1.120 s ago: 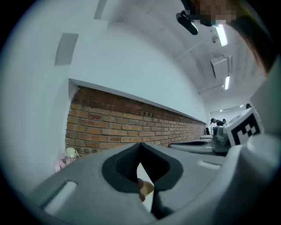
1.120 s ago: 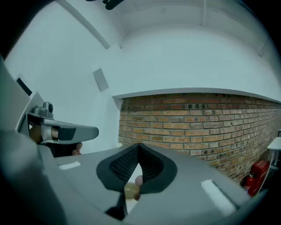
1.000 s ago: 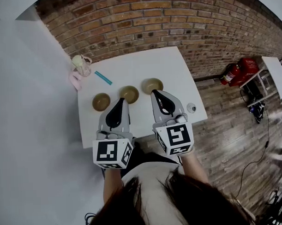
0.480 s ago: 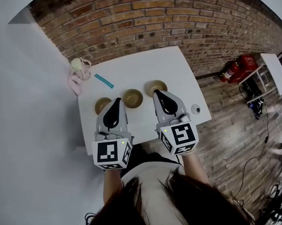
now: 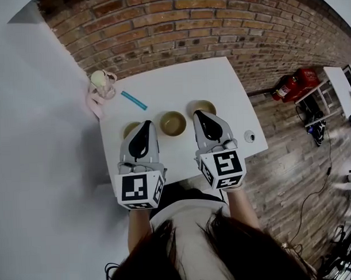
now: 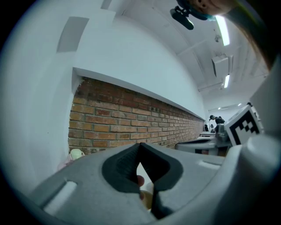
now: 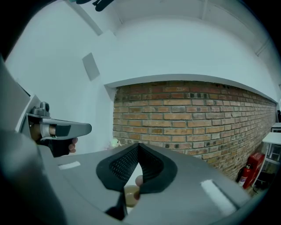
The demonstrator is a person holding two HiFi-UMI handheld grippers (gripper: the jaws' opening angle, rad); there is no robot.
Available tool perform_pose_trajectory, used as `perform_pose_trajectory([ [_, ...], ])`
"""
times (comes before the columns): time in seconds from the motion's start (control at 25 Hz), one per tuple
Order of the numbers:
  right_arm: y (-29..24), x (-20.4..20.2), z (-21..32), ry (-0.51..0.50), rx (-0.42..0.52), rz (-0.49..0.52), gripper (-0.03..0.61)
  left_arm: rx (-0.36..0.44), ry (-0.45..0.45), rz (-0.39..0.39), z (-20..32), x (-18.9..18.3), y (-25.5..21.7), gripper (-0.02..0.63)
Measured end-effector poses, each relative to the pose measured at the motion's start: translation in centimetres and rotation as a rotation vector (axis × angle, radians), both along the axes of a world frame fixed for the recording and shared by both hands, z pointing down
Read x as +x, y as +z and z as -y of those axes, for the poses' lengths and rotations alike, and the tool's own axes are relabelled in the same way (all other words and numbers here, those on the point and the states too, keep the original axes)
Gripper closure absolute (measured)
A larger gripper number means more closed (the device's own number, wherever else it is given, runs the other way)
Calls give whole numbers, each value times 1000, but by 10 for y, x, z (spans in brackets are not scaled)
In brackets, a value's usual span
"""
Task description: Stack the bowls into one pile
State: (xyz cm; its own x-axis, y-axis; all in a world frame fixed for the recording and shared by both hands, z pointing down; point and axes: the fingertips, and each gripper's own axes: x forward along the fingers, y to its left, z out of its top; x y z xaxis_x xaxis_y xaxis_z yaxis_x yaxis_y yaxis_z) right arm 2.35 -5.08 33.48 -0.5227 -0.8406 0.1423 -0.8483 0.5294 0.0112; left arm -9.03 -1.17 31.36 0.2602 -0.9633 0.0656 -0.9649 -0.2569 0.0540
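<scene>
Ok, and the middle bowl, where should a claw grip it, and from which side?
On its rim, at the near edge, coming down from above. The middle bowl stands upright and alone with its mouth open, so one jaw can probably drop inside the wall and the other outside. Its low rounded sides offer no better hold.

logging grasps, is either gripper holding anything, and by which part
Nothing is held: the left gripper and right gripper both have jaws together, empty, over bowls resting on the table.

bowl (image 5: 172, 123): glossy, perhaps ceramic | table (image 5: 185, 84): smooth matt | wall (image 5: 189, 27): rough brick
</scene>
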Motion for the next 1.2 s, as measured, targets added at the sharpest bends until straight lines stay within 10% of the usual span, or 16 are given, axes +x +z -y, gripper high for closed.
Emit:
perform_pose_trajectory([
  [1.2,84,-15,47,11,-253,-112,554,-40,-39,-40,44,-46,19,614],
])
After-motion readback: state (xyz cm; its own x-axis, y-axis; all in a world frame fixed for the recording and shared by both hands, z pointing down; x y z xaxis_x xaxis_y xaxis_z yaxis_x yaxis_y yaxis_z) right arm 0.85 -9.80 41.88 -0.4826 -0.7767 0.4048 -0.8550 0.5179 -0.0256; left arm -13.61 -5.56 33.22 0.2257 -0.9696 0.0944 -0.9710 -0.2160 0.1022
